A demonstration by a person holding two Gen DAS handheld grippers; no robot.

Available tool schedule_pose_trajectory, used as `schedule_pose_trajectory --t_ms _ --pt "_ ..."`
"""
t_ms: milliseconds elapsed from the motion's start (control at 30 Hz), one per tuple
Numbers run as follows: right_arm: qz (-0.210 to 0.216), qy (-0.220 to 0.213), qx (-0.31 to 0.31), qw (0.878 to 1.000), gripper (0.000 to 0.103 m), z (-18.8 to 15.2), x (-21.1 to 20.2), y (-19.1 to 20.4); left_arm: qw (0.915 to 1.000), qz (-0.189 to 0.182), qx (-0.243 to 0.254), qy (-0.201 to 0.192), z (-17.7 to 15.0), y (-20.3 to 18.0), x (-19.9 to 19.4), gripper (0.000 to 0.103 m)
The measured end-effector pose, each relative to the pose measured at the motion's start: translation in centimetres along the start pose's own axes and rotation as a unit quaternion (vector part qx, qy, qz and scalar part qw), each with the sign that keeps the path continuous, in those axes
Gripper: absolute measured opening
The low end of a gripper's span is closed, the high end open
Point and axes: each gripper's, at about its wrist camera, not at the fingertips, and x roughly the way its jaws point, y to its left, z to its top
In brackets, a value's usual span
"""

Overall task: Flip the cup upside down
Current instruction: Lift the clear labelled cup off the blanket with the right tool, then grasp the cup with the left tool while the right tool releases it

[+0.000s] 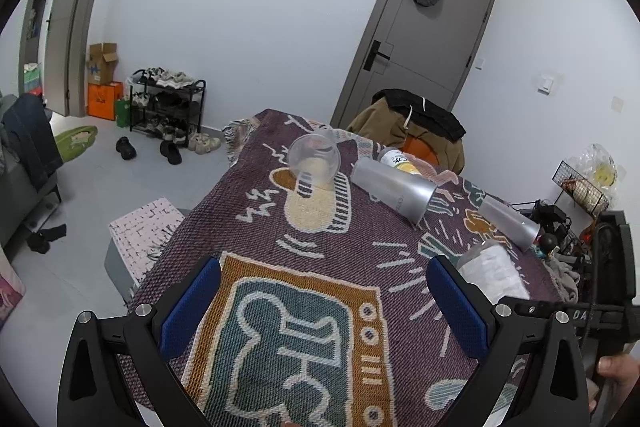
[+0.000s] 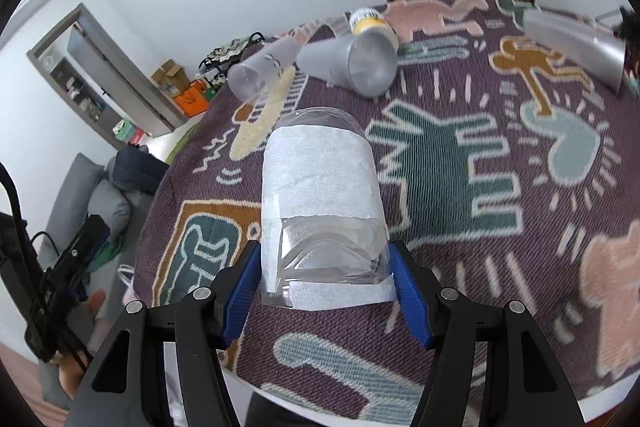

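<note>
Table cloth (image 2: pixel 500 227): I see patterned weave under everything.
Progress: my right gripper (image 2: pixel 324 283) clamps the wrapped clear cup (image 2: pixel 320 187) at its lower end, at 6 o'clock; I think it's mid-flip, not yet set down.
Left gripper (image 1: pixel 320 299): wide, holding nothing.
Obstacles: grey cup (image 2: pixel 352 67), frosted cup (image 2: pixel 260 75) and a third cup (image 2: pixel 576 47) lie toppled from 11 to 2 o'clock, well apart.

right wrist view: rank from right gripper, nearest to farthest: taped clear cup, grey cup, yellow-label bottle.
1. Taped clear cup: between the jaws of the right gripper, gripped.
2. Grey cup: on its side, mid-table, ahead.
3. Yellow-label bottle: just behind the grey cup, near the far edge.
</note>
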Motion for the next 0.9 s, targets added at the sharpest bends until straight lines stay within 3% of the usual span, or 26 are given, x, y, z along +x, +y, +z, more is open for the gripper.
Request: schedule_pose_trajectory --t_ms 500,633,900 --pt "0.041 0.009 0.047 0.998 0.067 -2.6 2.4 -2.1 0.9985 -0.012 -0.012 0.052 -1.7 0.1 1.8 0.103" --pt "0.078 0.0 0.056 0.995 0.091 -2.8 1.2 -2.9 0.9981 -0.024 0.0 0.057 -1.5 -1.6 2.1 0.103" --pt "0.076 -0.049 0.051 0.995 0.091 -3.3 -2.9 -4.2 0.996 -0.045 0.035 0.069 -1.0 -5.2 2.8 0.103"
